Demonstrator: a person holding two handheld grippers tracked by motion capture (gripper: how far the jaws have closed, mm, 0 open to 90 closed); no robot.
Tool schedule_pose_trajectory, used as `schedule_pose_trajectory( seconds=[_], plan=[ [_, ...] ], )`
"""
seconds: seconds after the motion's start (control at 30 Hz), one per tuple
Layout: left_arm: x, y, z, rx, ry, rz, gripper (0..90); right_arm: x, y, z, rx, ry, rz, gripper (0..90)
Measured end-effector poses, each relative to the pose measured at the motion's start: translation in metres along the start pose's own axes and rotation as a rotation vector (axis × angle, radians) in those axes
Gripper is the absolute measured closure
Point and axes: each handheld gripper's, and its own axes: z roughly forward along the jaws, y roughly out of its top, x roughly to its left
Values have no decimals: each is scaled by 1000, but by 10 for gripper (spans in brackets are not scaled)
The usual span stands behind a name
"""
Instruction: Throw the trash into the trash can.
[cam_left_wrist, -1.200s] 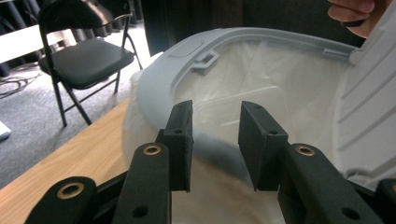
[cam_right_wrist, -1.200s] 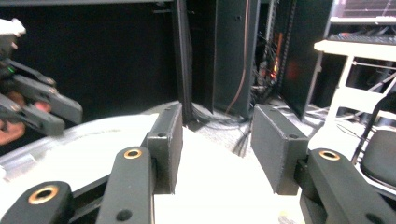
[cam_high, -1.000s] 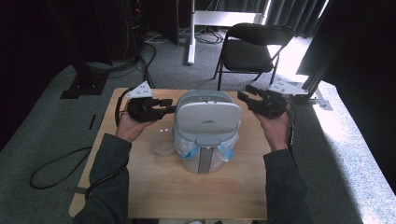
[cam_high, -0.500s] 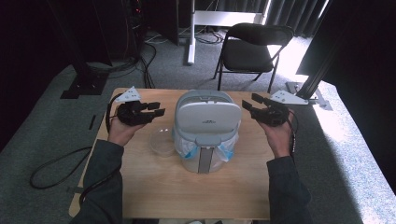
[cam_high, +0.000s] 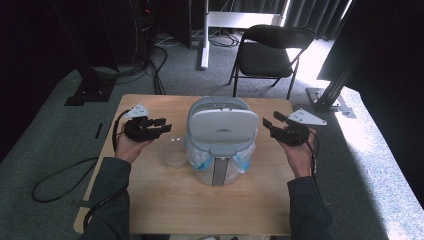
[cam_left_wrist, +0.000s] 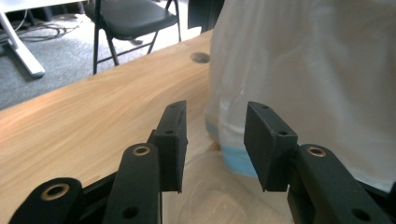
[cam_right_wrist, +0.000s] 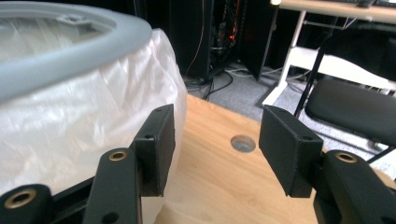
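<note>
A small bin (cam_high: 220, 131) with a grey lid and a white plastic liner stands in the middle of the wooden table (cam_high: 165, 210). Left of its base sits a clear plastic container (cam_high: 172, 154). My left gripper (cam_high: 164, 125) is held left of the bin; its jaws have just been opening and nothing is between them. In the left gripper view the left gripper (cam_left_wrist: 215, 112) points at the liner (cam_left_wrist: 303, 70), above the clear container (cam_left_wrist: 219, 200). My right gripper (cam_high: 270, 120), right of the bin, has also just been opening and holds nothing. In its own view the right gripper (cam_right_wrist: 217, 116) is beside the bin (cam_right_wrist: 70, 93).
A black folding chair (cam_high: 272, 50) stands behind the table, with a white desk leg (cam_high: 204, 35) and cables beyond. A round hole (cam_right_wrist: 243, 143) is cut in the tabletop behind the bin. A cable (cam_high: 60, 180) loops on the floor at the left.
Both hands have drawn outward from the bin's lid and sunk toward the table. Both grippers' jaws stand wider apart than a second ago.
</note>
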Motion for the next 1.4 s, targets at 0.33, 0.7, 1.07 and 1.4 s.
schedule_pose_trajectory(
  seconds=[0.33,0.7,1.07,1.4],
  plan=[
    [-1,-28,25,90,18,-6,665,-2,-35,8,74,1,35,448],
    [6,-50,41,191,96,-19,888,-4,-66,11,122,1,80,447],
    [27,-64,36,212,129,-66,878,-7,-83,16,163,-12,100,448],
    [42,-72,38,241,149,-89,834,-3,-89,23,187,-12,80,448]
  ],
)
